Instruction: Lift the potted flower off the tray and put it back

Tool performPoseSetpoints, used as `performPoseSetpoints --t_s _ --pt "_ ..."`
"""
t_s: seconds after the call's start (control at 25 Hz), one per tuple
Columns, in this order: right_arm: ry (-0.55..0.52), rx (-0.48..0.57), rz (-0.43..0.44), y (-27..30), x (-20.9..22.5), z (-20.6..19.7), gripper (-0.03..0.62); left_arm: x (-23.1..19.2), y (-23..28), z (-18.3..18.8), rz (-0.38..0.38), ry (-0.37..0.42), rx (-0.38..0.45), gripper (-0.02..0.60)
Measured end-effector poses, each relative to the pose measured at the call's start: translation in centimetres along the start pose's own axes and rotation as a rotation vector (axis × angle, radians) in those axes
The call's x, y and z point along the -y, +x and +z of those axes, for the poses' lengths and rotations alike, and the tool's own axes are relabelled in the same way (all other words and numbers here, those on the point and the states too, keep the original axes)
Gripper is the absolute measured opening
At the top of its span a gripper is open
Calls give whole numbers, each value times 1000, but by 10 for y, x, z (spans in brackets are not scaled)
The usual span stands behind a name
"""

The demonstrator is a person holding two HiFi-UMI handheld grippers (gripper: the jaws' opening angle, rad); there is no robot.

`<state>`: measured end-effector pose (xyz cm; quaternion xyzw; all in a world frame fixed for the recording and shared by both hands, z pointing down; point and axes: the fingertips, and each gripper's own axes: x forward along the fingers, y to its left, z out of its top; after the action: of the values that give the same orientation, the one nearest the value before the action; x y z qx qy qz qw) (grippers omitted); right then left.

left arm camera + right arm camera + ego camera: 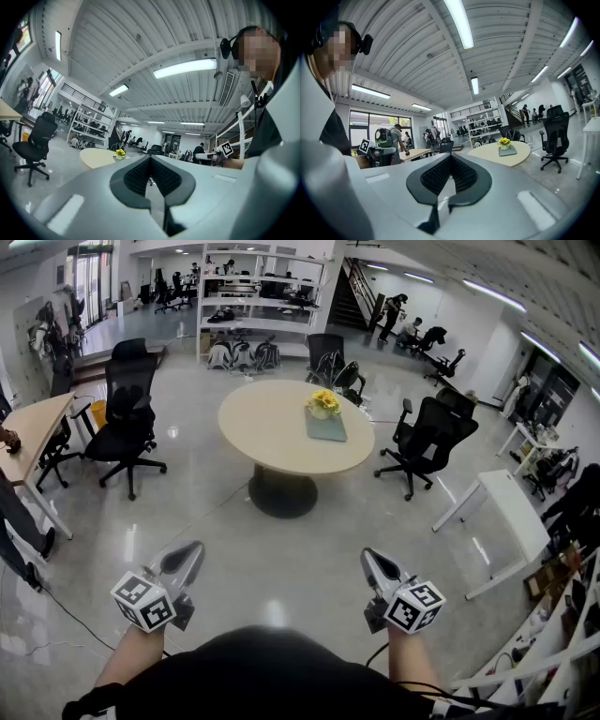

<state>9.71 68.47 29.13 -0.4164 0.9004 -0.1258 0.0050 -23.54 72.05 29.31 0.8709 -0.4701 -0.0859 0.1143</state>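
The potted flower, yellow blooms in a small white pot, stands on a grey-green tray on a round beige table far ahead of me. Small and distant, it shows as the flower in the left gripper view and as the flower on its tray in the right gripper view. My left gripper and right gripper are held close to my body, well short of the table. The left gripper and the right gripper both have their pads together, with nothing between them.
Black office chairs stand either side of the round table. A white desk is at the right, a wooden desk at the left. Shelving and several people are at the back. Glossy floor lies between me and the table.
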Motion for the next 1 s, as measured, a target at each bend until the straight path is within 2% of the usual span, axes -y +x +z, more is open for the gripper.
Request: performPoseSetpoints --t_s 0.4,0.56,0.72,1.0 --pt "-10 1 2 2 -3 -2 9 -2 -2 2 -5 1 1 -6" --pt "23 23 -8 -2 2 1 11 2 0 2 -9 1 -8 -6" --pt "64 54 -2 -9 7 7 12 9 4 1 -15 0 -17 -6" --pt "46 52 2 -34 25 10 12 36 30 -11 -38 -8 -31 -6"
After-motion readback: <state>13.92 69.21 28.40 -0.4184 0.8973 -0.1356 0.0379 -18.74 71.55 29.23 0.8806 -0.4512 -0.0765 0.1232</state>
